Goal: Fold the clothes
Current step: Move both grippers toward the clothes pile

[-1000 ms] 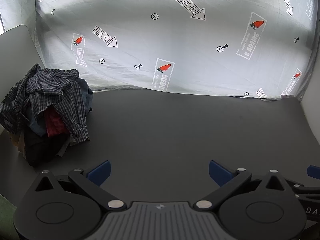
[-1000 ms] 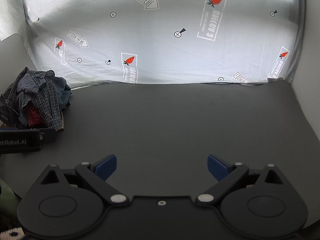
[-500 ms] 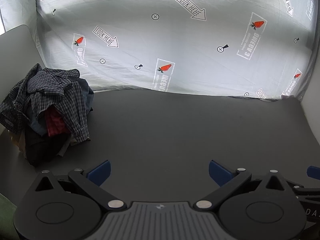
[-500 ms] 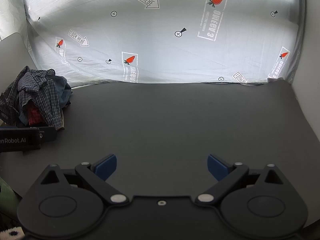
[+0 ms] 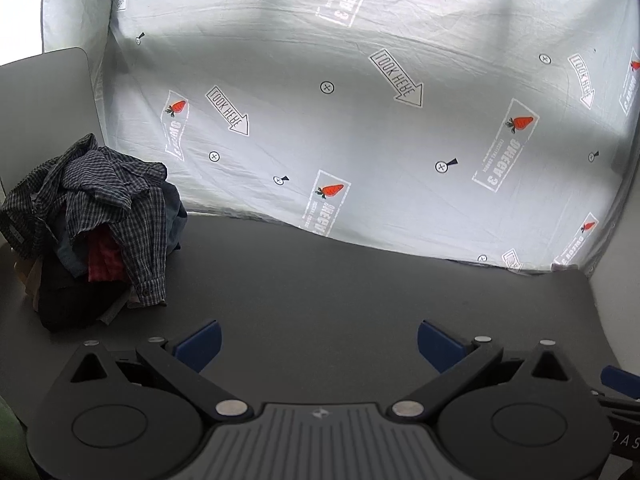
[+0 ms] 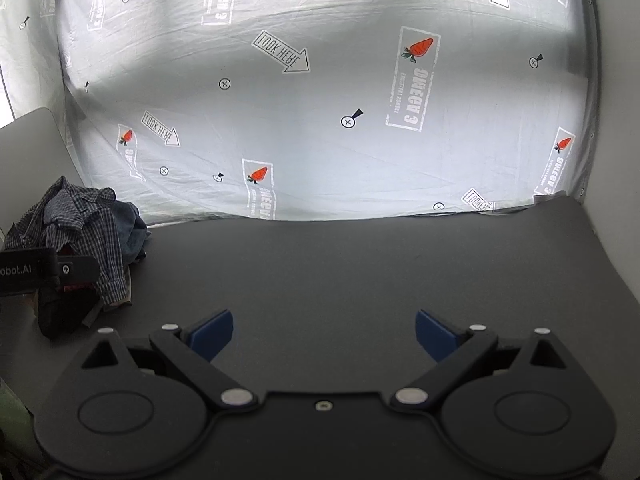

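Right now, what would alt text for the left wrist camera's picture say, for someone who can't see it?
A crumpled heap of clothes, topped by a dark checked shirt, sits at the left edge of a dark table. In the foreground the left claw is open and empty. A pale sheet printed with carrots and arrows hangs behind.

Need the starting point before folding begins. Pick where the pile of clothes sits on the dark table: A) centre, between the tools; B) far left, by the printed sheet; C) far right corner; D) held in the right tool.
B: the pile of clothes lies at the table's far left edge near the printed sheet; both tools are open and empty.
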### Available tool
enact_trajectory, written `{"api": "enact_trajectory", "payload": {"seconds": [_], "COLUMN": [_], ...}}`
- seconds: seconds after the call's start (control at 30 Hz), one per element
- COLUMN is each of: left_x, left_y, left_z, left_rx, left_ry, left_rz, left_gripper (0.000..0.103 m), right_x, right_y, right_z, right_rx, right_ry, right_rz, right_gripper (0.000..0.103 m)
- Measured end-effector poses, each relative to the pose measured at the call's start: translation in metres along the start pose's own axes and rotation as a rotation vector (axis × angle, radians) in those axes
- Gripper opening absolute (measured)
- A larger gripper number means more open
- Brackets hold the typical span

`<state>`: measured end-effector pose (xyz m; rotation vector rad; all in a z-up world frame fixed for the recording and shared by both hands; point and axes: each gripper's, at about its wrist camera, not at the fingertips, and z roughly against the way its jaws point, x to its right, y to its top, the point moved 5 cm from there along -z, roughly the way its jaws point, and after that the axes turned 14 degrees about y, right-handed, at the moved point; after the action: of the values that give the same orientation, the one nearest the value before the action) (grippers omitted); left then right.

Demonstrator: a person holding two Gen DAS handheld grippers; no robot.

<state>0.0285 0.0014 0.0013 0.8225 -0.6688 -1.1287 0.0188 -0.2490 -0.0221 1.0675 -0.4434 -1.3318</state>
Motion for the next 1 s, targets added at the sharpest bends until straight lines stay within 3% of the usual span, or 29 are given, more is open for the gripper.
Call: {"api": "enact_trajectory", "payload": {"seconds": [0.13, 0.3, 0.4, 0.53, 0.63, 0.73, 0.83, 0.9, 1.0], "left_x": [-0.007, -0.021, -0.048, -0.106, -0.163, -0.220, -0.271, -0.299, -0.334], "left_y": [0.013, 0.023, 0.036, 0.064, 0.083, 0.095, 0.107, 0.114, 0.121], "left_z": [0.017, 0.014, 0.008, -0.012, -0.041, -0.071, -0.104, -0.126, -0.157], "left_rx": [0.122, 0.189, 0.242, 0.344, 0.356, 0.362, 0.324, 0.289, 0.247], "left_ry": [-0.026, -0.041, -0.085, -0.118, -0.105, -0.024, 0.091, 0.133, 0.154], "left_rz": [0.163, 0.202, 0.249, 0.326, 0.381, 0.369, 0.321, 0.299, 0.305], "left_gripper": [0.103, 0.103, 0.103, 0.103, 0.103, 0.103, 0.103, 0.103, 0.103], "right_x": [0.005, -0.010, -0.032, -0.086, -0.137, -0.196, -0.263, -0.305, -0.360], "right_y": [0.017, 0.026, 0.030, 0.029, 0.033, 0.034, 0.032, 0.031, 0.029], "right_z": [-0.001, -0.026, -0.050, -0.099, -0.141, -0.188, -0.233, -0.265, -0.307], "right_rx": [0.110, 0.141, 0.111, 0.105, 0.114, 0.114, 0.100, 0.091, 0.061], "right_ry": [0.195, 0.362, 0.382, 0.308, 0.277, 0.285, 0.276, 0.276, 0.313], "right_rz": [0.006, 0.015, 0.049, 0.198, 0.266, 0.335, 0.466, 0.548, 0.614], "right_gripper": [0.103, 0.103, 0.103, 0.102, 0.100, 0.097, 0.083, 0.077, 0.076]}}
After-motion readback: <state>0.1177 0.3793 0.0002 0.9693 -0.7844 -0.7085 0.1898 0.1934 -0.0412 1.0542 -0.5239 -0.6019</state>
